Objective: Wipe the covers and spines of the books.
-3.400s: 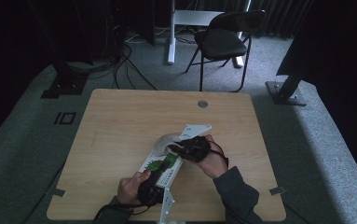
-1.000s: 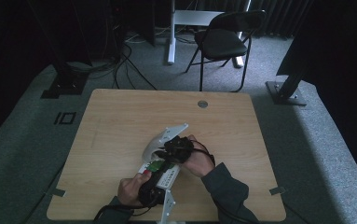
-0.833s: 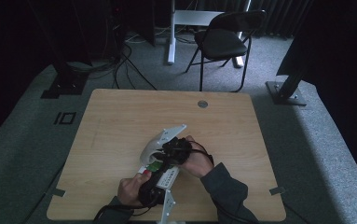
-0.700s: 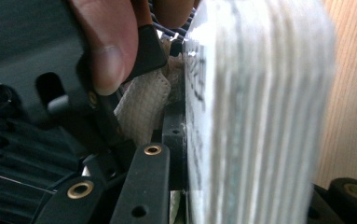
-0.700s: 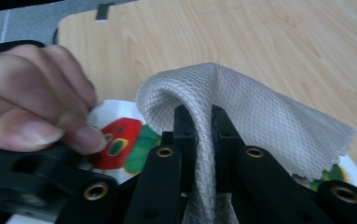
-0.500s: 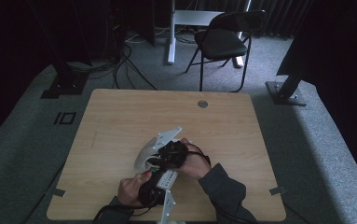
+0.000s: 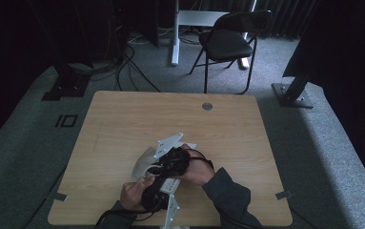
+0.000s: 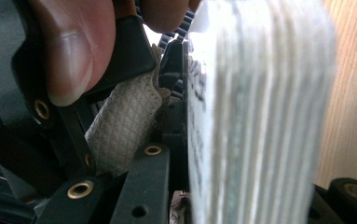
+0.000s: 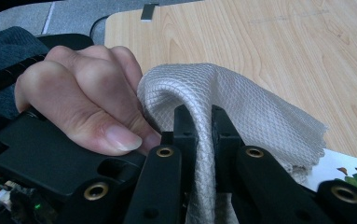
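Both hands are meeting low over the table's [image 7: 123, 124] near edge, forearms angling inward; the right gripper [image 9: 203, 122] is pinching a fold of cloth [image 9: 250, 116]; the left gripper [image 8: 167, 93] is clamping the cloth too, beside the right.

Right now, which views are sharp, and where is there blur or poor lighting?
High view: dim, dark surroundings, table legible. Left gripper view: a pale blurred edge fills the right half, far too close to focus. Right gripper view: crisp on the white mesh cloth and jaws.

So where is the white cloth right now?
The white cloth is pinched in the right gripper, bunched beside the left hand, low on the table.
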Demonstrator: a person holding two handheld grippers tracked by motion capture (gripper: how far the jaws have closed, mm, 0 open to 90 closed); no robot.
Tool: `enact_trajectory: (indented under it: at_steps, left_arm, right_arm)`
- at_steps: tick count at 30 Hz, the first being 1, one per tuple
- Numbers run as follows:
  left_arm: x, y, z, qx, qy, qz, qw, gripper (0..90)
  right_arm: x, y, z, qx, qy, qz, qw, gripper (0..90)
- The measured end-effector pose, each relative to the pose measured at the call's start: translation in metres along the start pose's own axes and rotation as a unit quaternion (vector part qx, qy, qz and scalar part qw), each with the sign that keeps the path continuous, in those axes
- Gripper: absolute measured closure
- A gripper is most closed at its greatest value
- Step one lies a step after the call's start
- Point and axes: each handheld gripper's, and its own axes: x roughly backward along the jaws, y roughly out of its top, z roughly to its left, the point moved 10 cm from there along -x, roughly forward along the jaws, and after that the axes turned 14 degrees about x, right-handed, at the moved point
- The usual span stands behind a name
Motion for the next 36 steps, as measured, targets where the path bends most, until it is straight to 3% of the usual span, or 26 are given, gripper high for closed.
enact_trajectory:
  at_steps: [4,7,21,36]
  left_arm:
    - [0.0,0.0,0.0,-0.001,0.0,0.0,1.0,77.9]
    - [0.0,0.0,0.0,0.0,0.0,0.0,1.0,77.9]
    - [0.0,-0.001,0.0,0.007,-0.006,0.0,1.0,77.8]
    - [0.001,0.0,0.0,0.019,-0.013,-0.004,0.9997,77.8]
  right_arm:
    - [0.0,-0.002,-0.002,-0.004,-0.002,0.002,1.0,84.0]
    - [0.0,-0.006,-0.008,-0.006,-0.019,0.013,0.9997,84.0]
    - [0.004,-0.02,-0.025,-0.029,-0.054,0.03,0.9977,84.1]
    - [0.024,-0.032,-0.045,-0.048,-0.111,0.038,0.9919,84.4]
